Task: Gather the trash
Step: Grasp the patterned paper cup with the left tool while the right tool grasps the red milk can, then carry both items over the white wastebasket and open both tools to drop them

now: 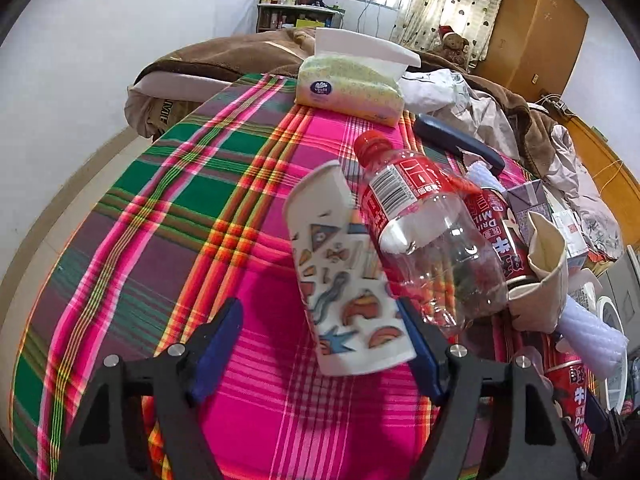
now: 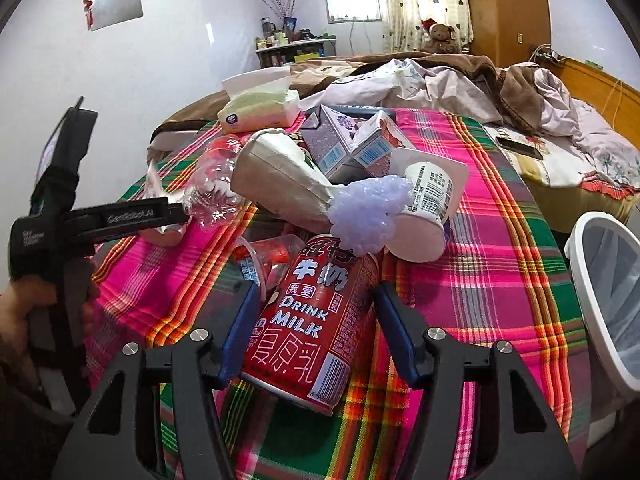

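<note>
Trash lies piled on a plaid tablecloth (image 1: 160, 208). My left gripper (image 1: 320, 344) is open around a patterned paper cup (image 1: 344, 280) lying on its side; the cup touches the right finger, with a gap to the left finger. Beside it lie a clear plastic bottle (image 1: 432, 240) with a red cap and a red milk can (image 1: 500, 232). My right gripper (image 2: 316, 332) is open around a red milk can (image 2: 316, 320) lying on the cloth. Beyond it are a beige paper cup (image 2: 280, 176), purple foam netting (image 2: 368, 212), a yogurt cup (image 2: 428, 208) and milk cartons (image 2: 352, 140).
A white mesh waste bin (image 2: 608, 280) stands off the table's right edge. A tissue pack (image 1: 348, 84) sits at the table's far side. A bed with crumpled blankets (image 2: 460, 80) lies behind. The left gripper body (image 2: 80, 220) shows at the left of the right wrist view.
</note>
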